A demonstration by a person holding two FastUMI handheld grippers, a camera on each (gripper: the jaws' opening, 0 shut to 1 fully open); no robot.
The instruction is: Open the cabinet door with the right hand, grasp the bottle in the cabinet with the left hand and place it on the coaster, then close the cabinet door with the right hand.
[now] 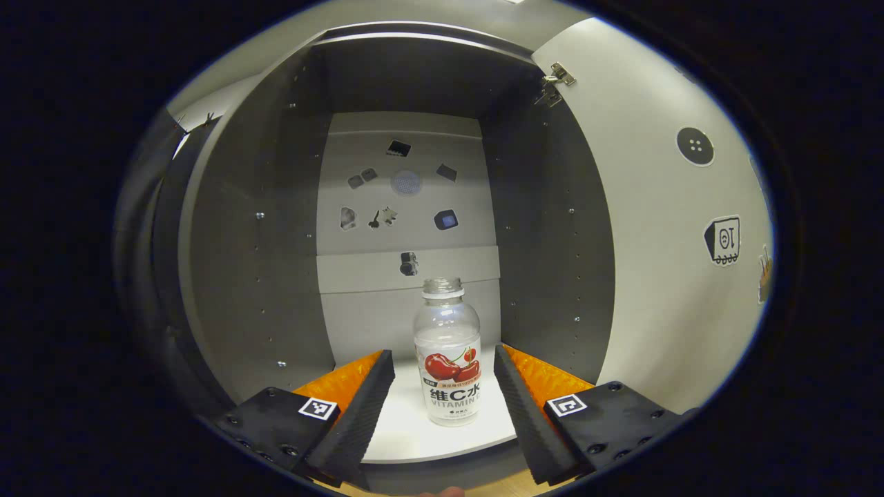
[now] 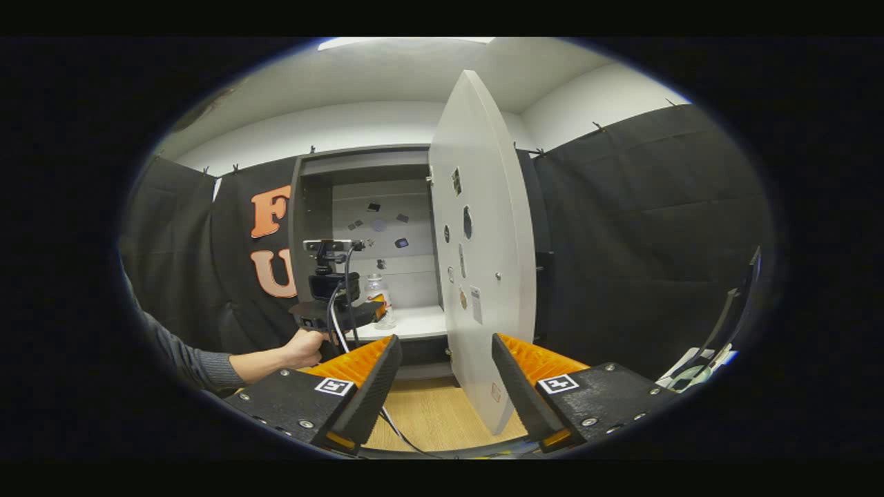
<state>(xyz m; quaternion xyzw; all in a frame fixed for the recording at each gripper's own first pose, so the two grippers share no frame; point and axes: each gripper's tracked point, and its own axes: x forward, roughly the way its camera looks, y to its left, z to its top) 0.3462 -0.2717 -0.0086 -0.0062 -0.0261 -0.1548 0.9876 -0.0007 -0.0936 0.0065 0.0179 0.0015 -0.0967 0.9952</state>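
At lower centre, the clear, capless plastic bottle (image 1: 448,359), likely light, slippery and crushable, is flanked by the spread left gripper (image 1: 442,397), best taken at its labelled waist.

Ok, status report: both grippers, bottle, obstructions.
Left gripper open, fingers flanking bottle, not gripping. Right gripper open at edge of open cabinet door. Bottle upright on shelf. Nothing in the way.

Booth walls – black cloth (image 2: 642,228) hung by clips, white wall (image 2: 359,128) above. White ceiling (image 2: 387,72), light strip (image 2: 404,43) at top. Wood floor (image 2: 431,414) – pale, cable (image 2: 394,424) trailing across.
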